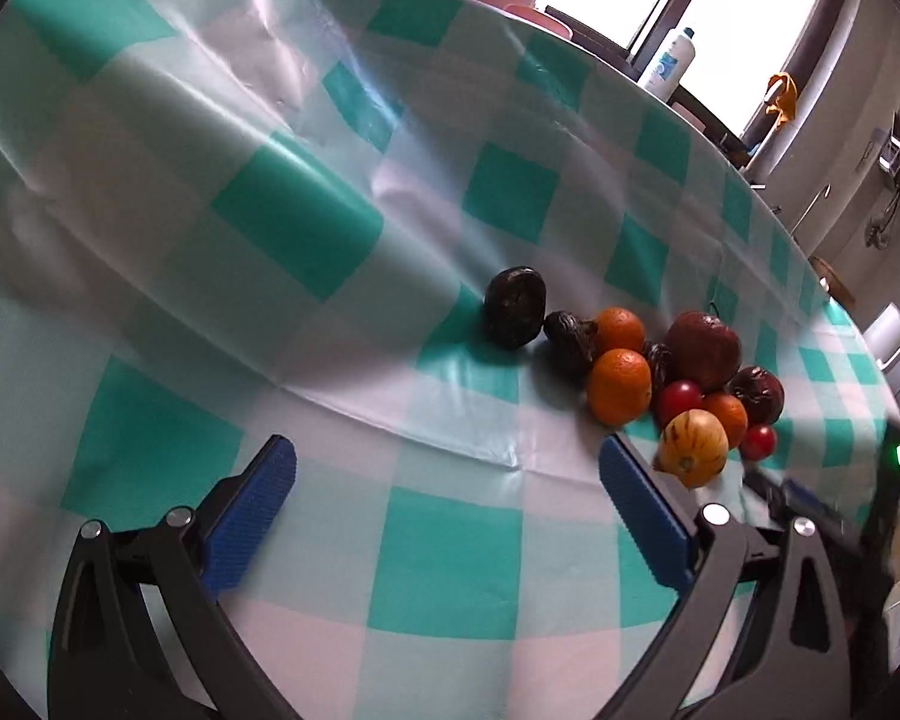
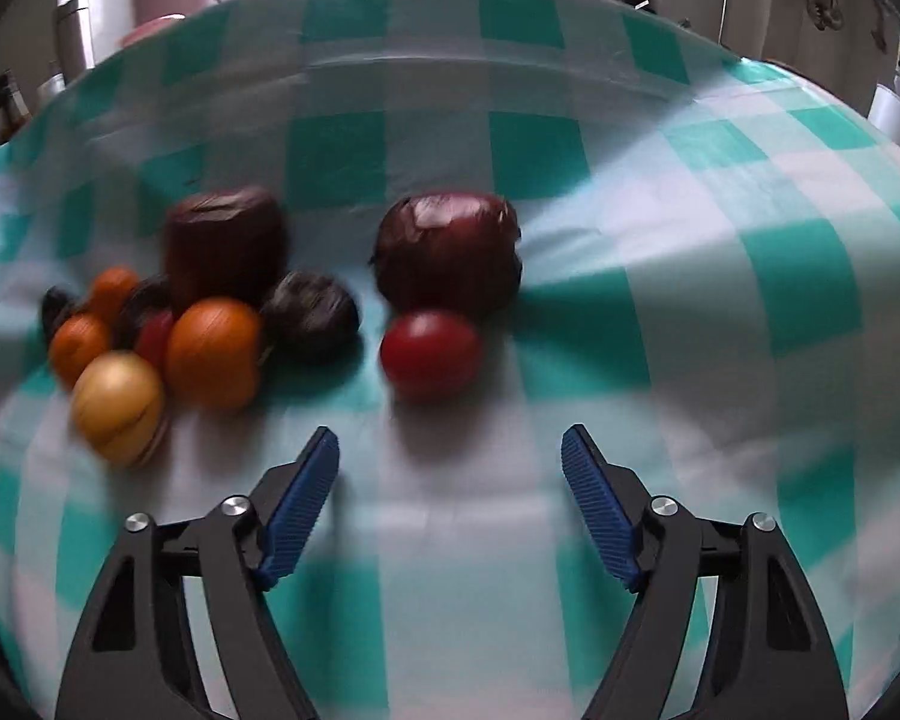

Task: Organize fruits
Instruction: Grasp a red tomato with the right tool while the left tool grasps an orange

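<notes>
- Fruits lie in a loose heap on the checked tablecloth; reading my right view from the left, a yellow striped fruit and small oranges crowd together, with a larger orange touching a dark wrinkled fruit
- Right of that heap, set apart by a strip of cloth, a big dark red fruit sits with a red tomato just in front of it
- My left gripper hangs wide open and empty over bare cloth, the heap just off its right finger
- My right gripper stands about half open, nothing between the pads, aimed roughly at the tomato
- I judge the sorting barely begun; the tomato looks the next pick, which calls for moving forward and closing gently on a soft, round skin
- Open cloth lies right of the pair; the table edge is well off, so room is ample
</notes>
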### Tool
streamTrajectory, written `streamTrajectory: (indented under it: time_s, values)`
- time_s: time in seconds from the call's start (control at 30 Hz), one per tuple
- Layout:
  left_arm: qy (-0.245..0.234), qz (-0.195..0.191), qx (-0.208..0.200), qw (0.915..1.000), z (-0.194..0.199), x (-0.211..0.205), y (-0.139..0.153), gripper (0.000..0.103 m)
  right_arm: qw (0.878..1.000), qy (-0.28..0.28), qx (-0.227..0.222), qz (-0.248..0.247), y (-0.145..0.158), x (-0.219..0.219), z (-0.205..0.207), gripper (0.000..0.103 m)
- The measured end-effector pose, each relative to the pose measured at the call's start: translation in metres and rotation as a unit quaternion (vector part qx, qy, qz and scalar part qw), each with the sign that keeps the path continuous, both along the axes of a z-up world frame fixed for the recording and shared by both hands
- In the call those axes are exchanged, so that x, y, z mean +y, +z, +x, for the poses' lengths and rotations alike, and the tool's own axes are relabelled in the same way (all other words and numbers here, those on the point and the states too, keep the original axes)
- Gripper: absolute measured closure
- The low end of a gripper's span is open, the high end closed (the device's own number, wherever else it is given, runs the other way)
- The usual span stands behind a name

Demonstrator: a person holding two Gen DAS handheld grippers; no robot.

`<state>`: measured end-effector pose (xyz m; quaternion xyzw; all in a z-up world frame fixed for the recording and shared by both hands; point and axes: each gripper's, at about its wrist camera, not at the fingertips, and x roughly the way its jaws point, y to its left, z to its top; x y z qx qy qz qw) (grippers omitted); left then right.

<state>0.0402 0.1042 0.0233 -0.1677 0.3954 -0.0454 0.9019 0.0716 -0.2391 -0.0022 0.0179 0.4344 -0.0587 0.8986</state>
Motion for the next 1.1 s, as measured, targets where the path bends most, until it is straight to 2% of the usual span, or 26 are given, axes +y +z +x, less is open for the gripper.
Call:
streamTrajectory:
  time_s: [0.1,0.2,0.27,0.37,0.53,0.73,0.83,0.97,1.1]
  values:
    - [-0.008,0.008,0.002,0.9999,0.0,-0.004,-0.001,0.002,1.0,0.006,0.008,0.008,-0.004,-0.001,0.026,0.04]
    - [-0.017,0.01,0.003,0.9998,-0.001,-0.008,-0.002,0.002,0.999,0.029,0.007,-0.011,-0.004,0.002,0.041,0.048]
    - [-0.023,0.014,0.001,0.9996,-0.002,-0.01,-0.002,0.002,0.999,0.037,0.008,-0.001,-0.004,0.002,0.042,0.064]
    - [-0.03,0.022,0.0,0.9993,-0.002,-0.015,-0.003,0.002,0.999,0.037,0.006,0.016,-0.003,0.001,0.031,0.065]
    - [-0.053,0.04,-0.01,0.9978,-0.006,-0.027,-0.002,0.002,0.996,0.036,-0.026,0.082,0.0,-0.001,-0.016,0.065]
    - [-0.081,0.069,-0.032,0.9938,-0.012,-0.044,0.001,0.003,0.981,0.03,-0.066,0.178,0.004,-0.016,-0.059,0.064]
    - [-0.083,0.067,-0.021,0.9941,-0.006,-0.05,-0.002,0.008,0.973,0.013,-0.075,0.219,0.0,-0.027,-0.055,0.064]
    - [-0.086,0.063,0.008,0.9942,0.013,-0.06,-0.009,0.016,0.973,0.018,-0.071,0.22,-0.002,-0.022,-0.051,0.064]
    - [-0.095,0.091,0.021,0.991,0.035,-0.083,-0.011,0.019,0.972,0.017,-0.072,0.223,0.0,-0.019,-0.051,0.064]
